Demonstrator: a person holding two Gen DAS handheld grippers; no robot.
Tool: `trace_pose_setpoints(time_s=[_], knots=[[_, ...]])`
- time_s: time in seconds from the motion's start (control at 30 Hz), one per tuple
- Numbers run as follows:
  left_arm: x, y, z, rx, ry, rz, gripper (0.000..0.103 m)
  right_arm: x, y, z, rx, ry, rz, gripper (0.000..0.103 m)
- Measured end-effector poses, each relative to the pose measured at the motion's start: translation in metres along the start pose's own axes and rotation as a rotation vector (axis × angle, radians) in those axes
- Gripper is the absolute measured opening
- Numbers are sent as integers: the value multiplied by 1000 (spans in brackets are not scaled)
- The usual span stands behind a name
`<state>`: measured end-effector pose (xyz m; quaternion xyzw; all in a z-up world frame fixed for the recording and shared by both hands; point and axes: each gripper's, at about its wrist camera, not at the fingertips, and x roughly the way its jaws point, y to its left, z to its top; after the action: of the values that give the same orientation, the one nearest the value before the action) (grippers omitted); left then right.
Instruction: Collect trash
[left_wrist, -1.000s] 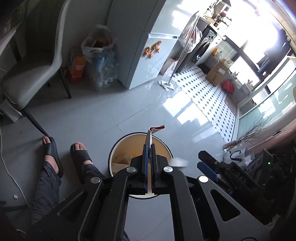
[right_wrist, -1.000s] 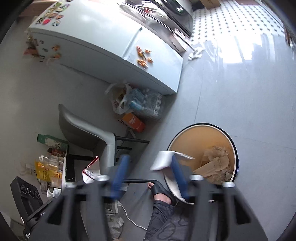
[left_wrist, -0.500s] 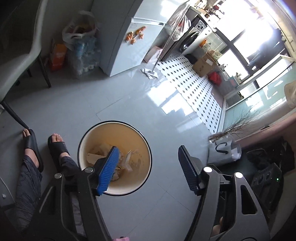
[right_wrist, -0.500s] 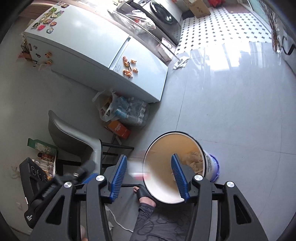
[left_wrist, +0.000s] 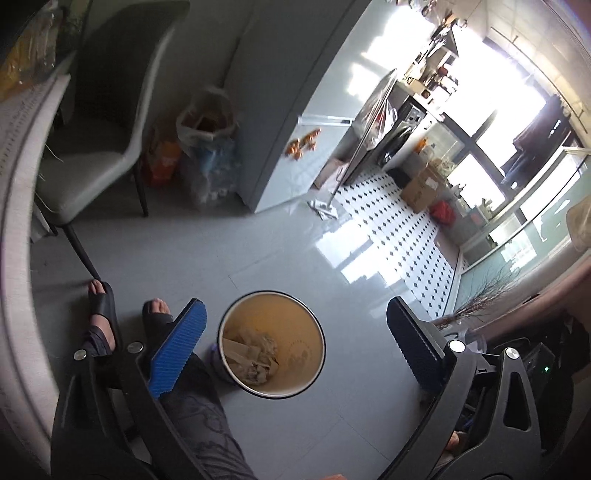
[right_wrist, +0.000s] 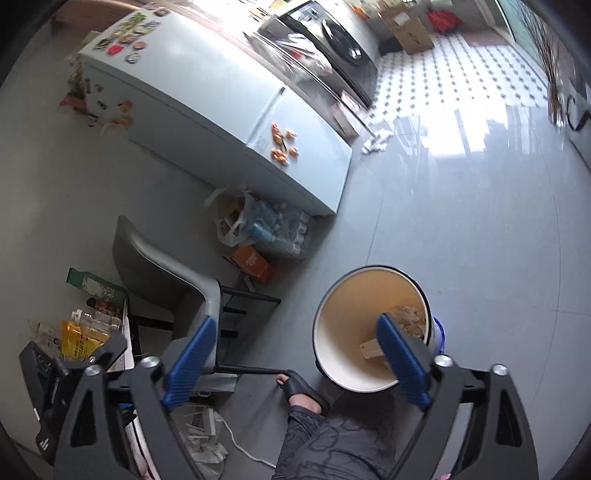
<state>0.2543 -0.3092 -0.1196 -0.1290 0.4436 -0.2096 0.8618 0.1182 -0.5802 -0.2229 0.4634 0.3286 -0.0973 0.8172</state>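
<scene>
A round trash bin (left_wrist: 295, 325) with a pale yellow inside stands on the grey floor. Crumpled paper and wrappers (left_wrist: 255, 354) lie at its bottom. It also shows in the right wrist view (right_wrist: 354, 314) with scraps (right_wrist: 406, 321) inside. My left gripper (left_wrist: 295, 328) is open and empty, high above the bin. My right gripper (right_wrist: 295, 332) is open and empty, above the bin's left rim.
A grey chair (left_wrist: 107, 122) stands at the left, by a table edge (left_wrist: 22, 155). A fridge (right_wrist: 221, 110), a plastic bag (right_wrist: 232, 218) and an orange box (right_wrist: 255, 262) stand behind. The person's sandalled feet (left_wrist: 99, 302) are beside the bin. Bottles and packets (right_wrist: 85, 325) sit on the table.
The left gripper opened and let go of a wrapper, the right let go of a white paper, and both pieces are out of the grippers. Both grippers have risen away from the bin.
</scene>
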Motion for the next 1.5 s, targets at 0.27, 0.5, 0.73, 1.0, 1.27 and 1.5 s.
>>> trace_pose_setpoints(time_s=[0.27, 0.5, 0.73, 1.0, 1.27, 1.5], knots=[[-70, 31, 8, -11, -88, 6, 97, -33, 49, -20, -56, -44, -4, 96], [-122, 59, 11, -22, -157, 6, 97, -52, 104, -36, -157, -43, 30, 96], [-171, 86, 6, -26, -222, 30, 97, -75, 153, -56, -261, -46, 62, 96], [-222, 106, -4, -13, -283, 74, 97, -96, 198, -86, -357, -34, 93, 96], [-271, 120, -20, 0, -348, 123, 97, -115, 236, -110, -468, -27, 70, 96], [-305, 125, -35, 26, -375, 183, 97, -137, 261, -135, -577, -23, 103, 96]])
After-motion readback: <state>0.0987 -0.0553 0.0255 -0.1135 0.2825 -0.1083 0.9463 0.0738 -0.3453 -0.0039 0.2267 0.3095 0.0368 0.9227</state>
